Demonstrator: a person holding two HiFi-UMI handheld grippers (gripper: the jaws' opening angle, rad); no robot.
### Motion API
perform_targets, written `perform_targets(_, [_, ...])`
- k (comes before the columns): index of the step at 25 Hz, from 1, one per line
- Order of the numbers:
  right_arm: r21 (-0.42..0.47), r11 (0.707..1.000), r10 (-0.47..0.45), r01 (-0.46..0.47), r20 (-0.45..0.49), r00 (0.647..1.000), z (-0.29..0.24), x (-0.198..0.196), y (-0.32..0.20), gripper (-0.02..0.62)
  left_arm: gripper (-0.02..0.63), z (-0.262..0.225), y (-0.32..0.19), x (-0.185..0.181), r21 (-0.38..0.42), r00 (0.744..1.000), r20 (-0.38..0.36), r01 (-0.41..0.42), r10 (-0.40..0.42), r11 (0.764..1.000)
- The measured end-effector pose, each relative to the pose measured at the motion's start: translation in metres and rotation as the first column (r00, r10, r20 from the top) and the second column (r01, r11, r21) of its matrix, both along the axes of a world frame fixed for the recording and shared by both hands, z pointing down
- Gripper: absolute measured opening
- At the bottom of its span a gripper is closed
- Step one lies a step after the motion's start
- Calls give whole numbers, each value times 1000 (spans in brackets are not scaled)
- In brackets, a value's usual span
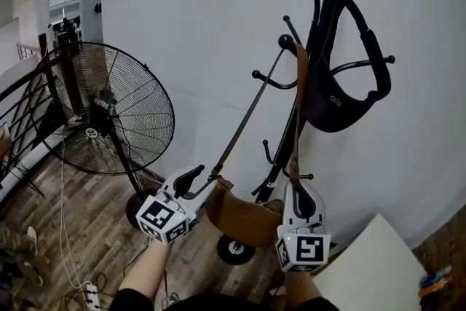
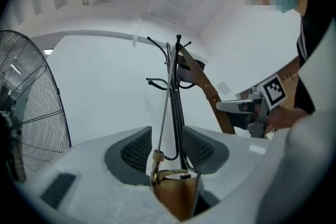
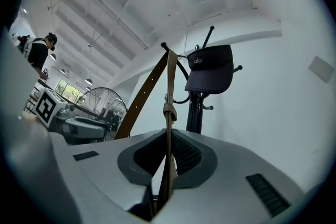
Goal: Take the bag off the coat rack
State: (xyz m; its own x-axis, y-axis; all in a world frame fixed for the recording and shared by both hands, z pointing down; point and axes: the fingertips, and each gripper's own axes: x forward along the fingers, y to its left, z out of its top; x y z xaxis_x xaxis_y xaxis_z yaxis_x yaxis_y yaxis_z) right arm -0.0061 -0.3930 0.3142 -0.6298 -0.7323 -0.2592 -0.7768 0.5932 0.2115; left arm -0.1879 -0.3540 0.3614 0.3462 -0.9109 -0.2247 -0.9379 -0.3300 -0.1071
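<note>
Bag (image 1: 244, 218): brown, hung low beside coat rack (image 1: 320, 47) by strap (image 1: 299, 105) looped over an upper hook, set between both tongs. Right tongs (image 3: 169, 152): clamped shut on strap just above bag. Left tongs (image 2: 167, 150): spread wide, bag's top corner and strap ring between pads, unpinched. Dark visor (image 1: 338, 102): hooked on rack.

The left hand-held gripper (image 1: 198, 180) and right hand-held gripper (image 1: 301, 193) are white, with dark ribbed pads (image 2: 136, 149) and black-and-white marker cubes (image 1: 164, 218).

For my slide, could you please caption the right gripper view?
Right gripper shut on bag strap hanging from coat rack.
</note>
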Motion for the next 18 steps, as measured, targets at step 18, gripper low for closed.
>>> perform_targets(18, [-54,985,162,-162,-10,987,2,-12,19,28,90,-33,-53,17,0,965,114,-236,234,972])
